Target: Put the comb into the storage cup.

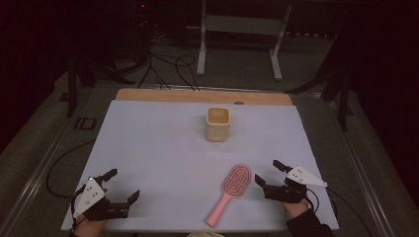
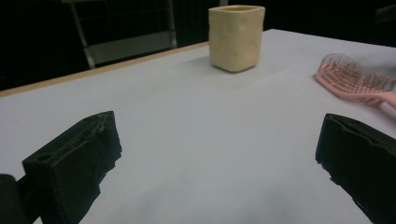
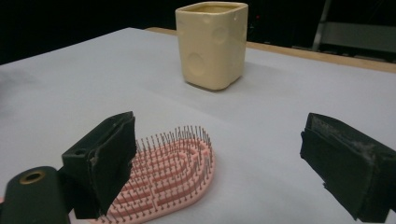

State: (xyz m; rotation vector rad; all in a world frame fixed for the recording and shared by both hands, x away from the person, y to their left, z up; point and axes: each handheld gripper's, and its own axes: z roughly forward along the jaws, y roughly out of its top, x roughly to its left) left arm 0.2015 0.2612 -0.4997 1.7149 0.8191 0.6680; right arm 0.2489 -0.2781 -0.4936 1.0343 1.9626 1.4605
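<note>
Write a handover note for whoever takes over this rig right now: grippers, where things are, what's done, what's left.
Left gripper: open, holding nothing, at the near left of the table.
Right gripper: open, holding nothing, just right of the pink hairbrush.
Hairbrush: flat on the table, bristles up, untouched.
Cream cup: upright, farther back near the middle, nothing visible inside.
Done: nothing gripped yet.
Left: probably grasping the brush, perhaps for the cup.

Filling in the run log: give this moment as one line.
left gripper: open, empty | right gripper: open, beside hairbrush | hairbrush: flat, bristles up | cup: upright, untouched
</note>
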